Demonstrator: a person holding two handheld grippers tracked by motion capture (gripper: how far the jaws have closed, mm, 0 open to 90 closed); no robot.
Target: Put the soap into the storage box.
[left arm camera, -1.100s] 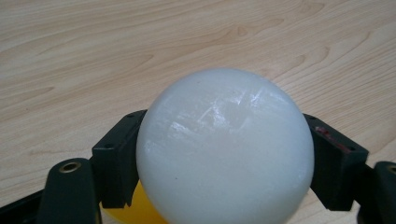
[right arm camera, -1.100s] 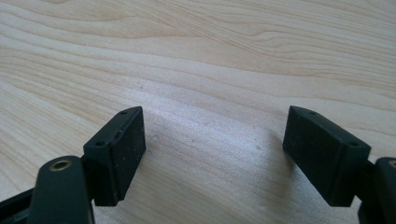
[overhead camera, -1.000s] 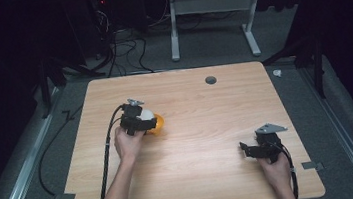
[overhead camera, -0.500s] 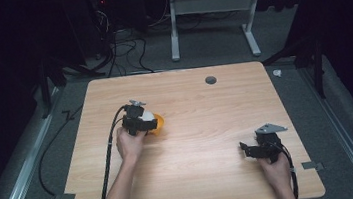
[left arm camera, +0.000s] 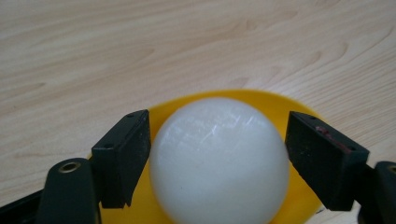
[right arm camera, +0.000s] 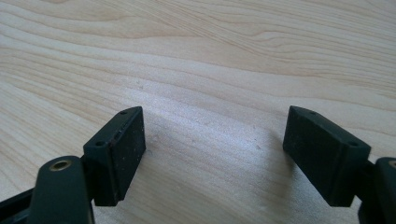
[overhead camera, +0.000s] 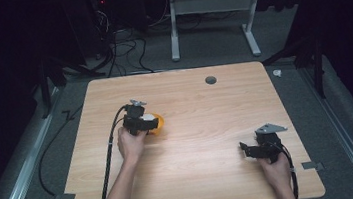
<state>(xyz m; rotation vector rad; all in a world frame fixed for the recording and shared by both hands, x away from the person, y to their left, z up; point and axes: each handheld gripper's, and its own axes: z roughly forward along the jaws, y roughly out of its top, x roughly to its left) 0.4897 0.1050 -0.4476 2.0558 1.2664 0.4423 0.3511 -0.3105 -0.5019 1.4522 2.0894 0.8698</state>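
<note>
1. Barely any change since the earlier frames: your left gripper (overhead camera: 153, 124) stays at the yellow bowl (overhead camera: 160, 123), right gripper (overhead camera: 244, 148) parked near the table's (overhead camera: 205, 106) right edge.
2. Left gripper view: white ball (left arm camera: 218, 161) sits in the bowl (left arm camera: 275, 101), dead centre between your spread jaws; one pad (left arm camera: 122, 156) near touching, the other clear. Not clamped yet.
3. Right gripper view: jaws wide apart over bare wood (right arm camera: 210, 70), holding nothing. Left is far nearer, so close it.
</note>
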